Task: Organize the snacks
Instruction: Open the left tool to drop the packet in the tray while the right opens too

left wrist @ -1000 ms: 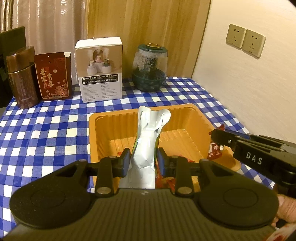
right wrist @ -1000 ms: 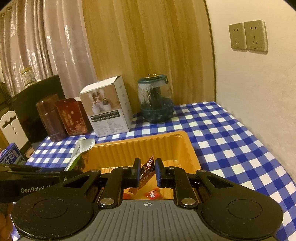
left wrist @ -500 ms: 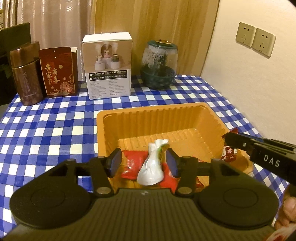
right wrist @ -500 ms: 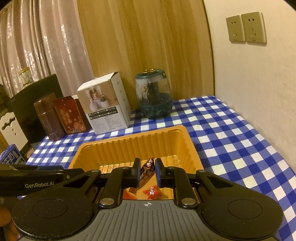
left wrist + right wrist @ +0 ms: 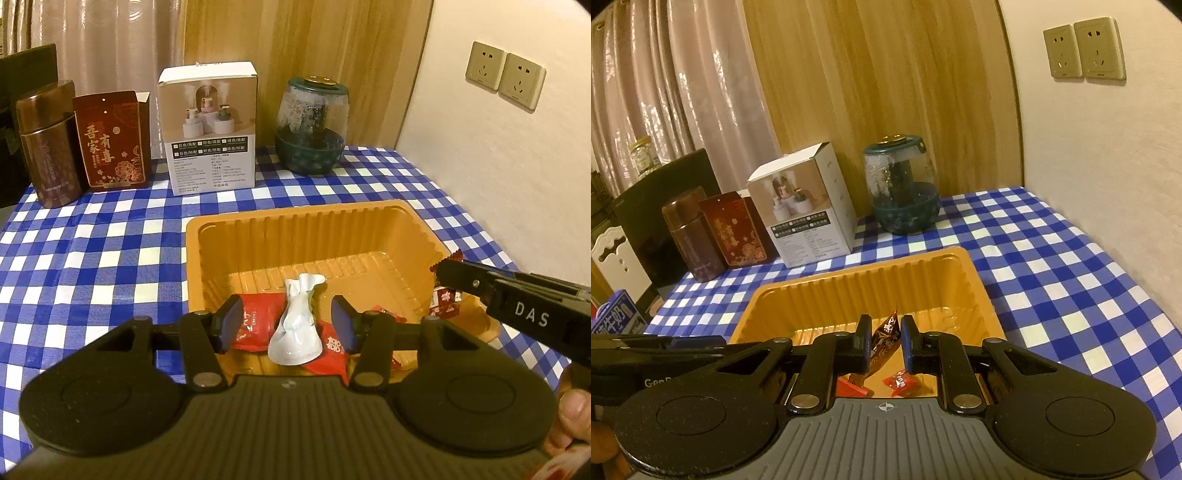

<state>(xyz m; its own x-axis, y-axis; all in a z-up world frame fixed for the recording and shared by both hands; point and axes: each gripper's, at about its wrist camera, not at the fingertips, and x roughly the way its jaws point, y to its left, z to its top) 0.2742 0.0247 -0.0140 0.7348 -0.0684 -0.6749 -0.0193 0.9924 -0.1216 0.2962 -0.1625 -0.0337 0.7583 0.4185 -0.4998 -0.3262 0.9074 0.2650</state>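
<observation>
The left gripper (image 5: 287,324) hangs spread wide over the orange tray (image 5: 258,229), gripping nothing; the white pouch (image 5: 297,325) lies in the tray on red packets (image 5: 255,326); the right gripper (image 5: 883,341) pinches a dark candy wrapper (image 5: 886,341), seemingly above the tray.

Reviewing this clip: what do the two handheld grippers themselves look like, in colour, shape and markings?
Both are matte black plastic. The left gripper and the right gripper each have a ribbed grey-black body, two round discs at the sides, silver pivot screws and linked arms ending in blue finger pads. White lettering reads "DAS" on the right one's side and "GenR…" on the left one's. No cables or sleeves show.
</observation>
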